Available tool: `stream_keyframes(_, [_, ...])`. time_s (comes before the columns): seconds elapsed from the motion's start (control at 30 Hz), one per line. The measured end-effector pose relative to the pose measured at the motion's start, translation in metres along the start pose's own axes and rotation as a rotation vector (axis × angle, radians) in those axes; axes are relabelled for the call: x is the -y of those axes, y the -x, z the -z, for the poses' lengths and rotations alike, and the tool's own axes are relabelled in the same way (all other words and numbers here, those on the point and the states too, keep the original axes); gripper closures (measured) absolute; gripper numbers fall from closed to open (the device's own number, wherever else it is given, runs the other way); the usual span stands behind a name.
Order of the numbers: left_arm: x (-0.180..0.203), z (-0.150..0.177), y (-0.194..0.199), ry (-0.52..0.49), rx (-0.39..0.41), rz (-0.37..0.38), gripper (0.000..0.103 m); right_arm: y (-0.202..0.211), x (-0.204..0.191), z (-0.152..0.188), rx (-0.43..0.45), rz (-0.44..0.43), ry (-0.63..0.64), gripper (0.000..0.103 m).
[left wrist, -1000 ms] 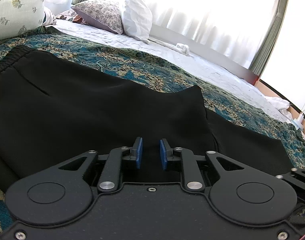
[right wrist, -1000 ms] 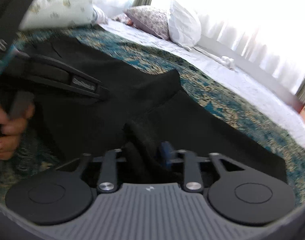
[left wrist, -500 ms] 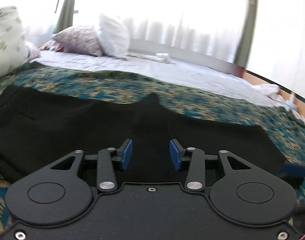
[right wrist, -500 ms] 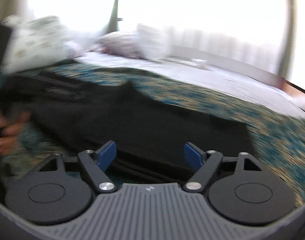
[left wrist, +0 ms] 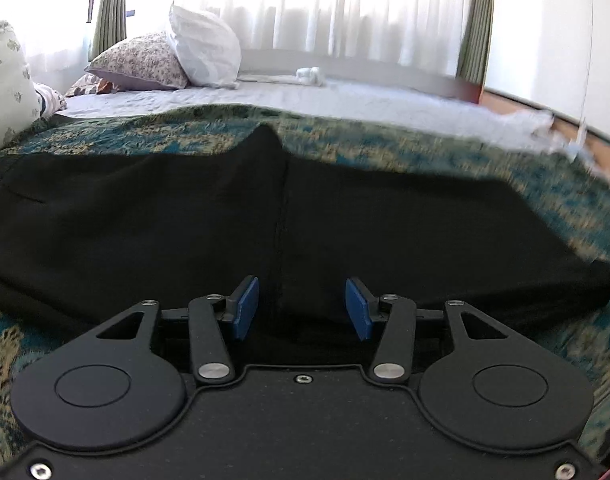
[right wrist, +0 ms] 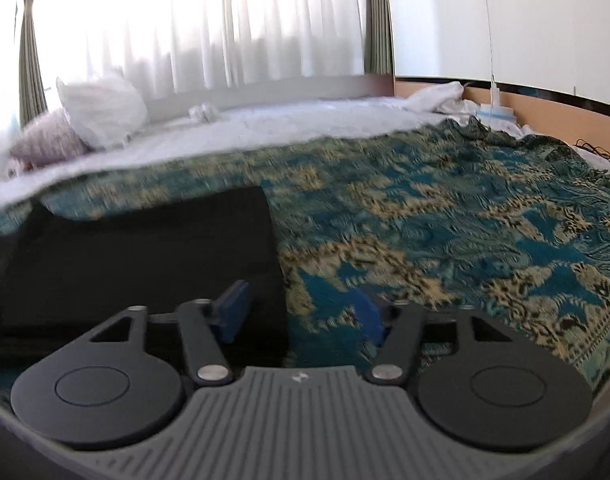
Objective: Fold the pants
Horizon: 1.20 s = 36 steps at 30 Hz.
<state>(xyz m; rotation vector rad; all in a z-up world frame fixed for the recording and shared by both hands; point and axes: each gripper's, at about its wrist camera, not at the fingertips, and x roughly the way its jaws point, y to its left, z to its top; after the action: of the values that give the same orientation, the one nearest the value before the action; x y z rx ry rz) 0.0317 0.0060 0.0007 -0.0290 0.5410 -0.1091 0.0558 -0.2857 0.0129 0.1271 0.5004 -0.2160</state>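
Sunlit curtains back a bed [right wrist: 445,208] spread with a teal patterned blanket, where the black pants [left wrist: 265,220] lie flat, folded leg over leg. Both the left claw [left wrist: 302,307] and right claw [right wrist: 301,312] gape wide and empty. I judge a shallow pinch at the hem could catch only the top layer, skewing the fold

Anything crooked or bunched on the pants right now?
Nothing stands out. The pants lie flat on the blanket, folded lengthwise, edges fairly even. Left gripper and right gripper are open and empty.
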Motion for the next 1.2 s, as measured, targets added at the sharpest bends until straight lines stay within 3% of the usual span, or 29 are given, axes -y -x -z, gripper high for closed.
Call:
stream_keyframes(0.23, [0.005,0.006,0.000,-0.031,0.017,-0.017,0.056,-0.005,-0.029,0.018,0.018,0.068,0.232,0.040])
stream_keyframes(0.5, [0.005,0.010,0.001,-0.041,0.042,-0.023,0.056,-0.002,-0.028,0.015,0.027,0.055,0.258,0.035])
stream_keyframes(0.67, [-0.002,0.006,0.008,0.000,0.028,0.001,0.054,0.013,-0.026,0.006,0.065,-0.003,0.208,0.031])
stream_keyframes(0.9, [-0.029,0.004,0.031,0.070,0.048,0.022,0.050,0.024,-0.053,-0.003,0.121,-0.049,0.271,0.028])
stream_keyframes(1.0, [-0.046,0.001,0.039,0.105,0.064,0.007,0.043,0.024,-0.073,-0.004,0.126,-0.085,0.291,0.027])
stream_keyframes(1.07, [-0.059,-0.002,0.042,0.133,0.073,-0.006,0.031,0.023,-0.090,-0.006,0.128,-0.116,0.298,0.027])
stream_keyframes(1.2, [-0.084,-0.007,0.041,0.174,0.078,-0.045,0.022,0.022,-0.132,-0.009,0.130,-0.187,0.301,0.025])
